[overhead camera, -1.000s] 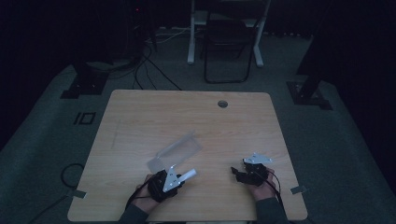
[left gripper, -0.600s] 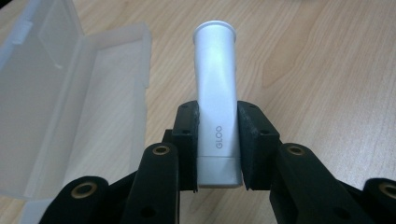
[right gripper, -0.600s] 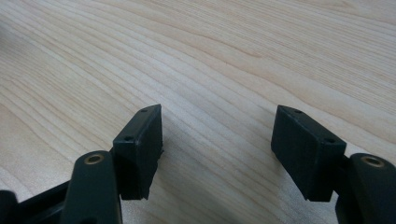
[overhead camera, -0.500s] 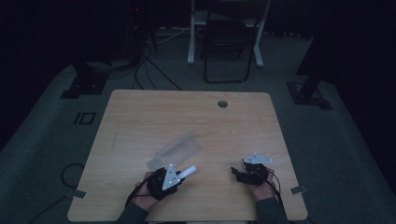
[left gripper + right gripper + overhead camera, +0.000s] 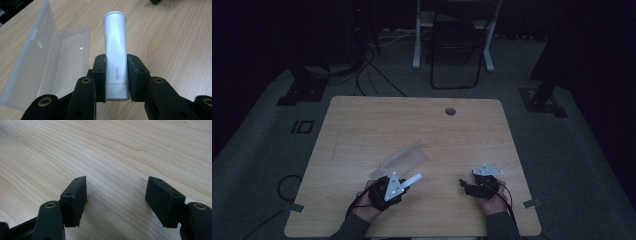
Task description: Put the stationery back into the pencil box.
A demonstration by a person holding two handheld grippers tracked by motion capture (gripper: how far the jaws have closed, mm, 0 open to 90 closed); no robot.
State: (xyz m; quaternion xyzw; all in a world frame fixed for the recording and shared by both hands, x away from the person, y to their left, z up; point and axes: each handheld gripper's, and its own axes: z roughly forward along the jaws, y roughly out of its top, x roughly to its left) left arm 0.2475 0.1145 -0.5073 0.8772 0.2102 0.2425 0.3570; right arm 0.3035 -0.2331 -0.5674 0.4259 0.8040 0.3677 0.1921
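- Left gripper (image 5: pixel 117 75) clamped on the silver glue stick (image 5: pixel 115 50), pads near its base; most of the stick sticks out ahead of the jaws, clear of the table (image 5: pixel 175 37).
- Risk: smooth round barrel, low grip — could pivot or slip if it bumps anything.
- Clear plastic case (image 5: pixel 47 60) lies open just left of the jaws; thin lid could get clipped and skid.
- Right gripper (image 5: pixel 116 195) spread wide, holding nothing, well off to the side: no help steadying the case.

One legible marking: the word "GLOO", in grey capitals, printed lengthwise on the silver tube (image 5: pixel 116 61) near its lower end, reading toward 12 o'clock in the left gripper view. In the high view the lettering is too small to read.
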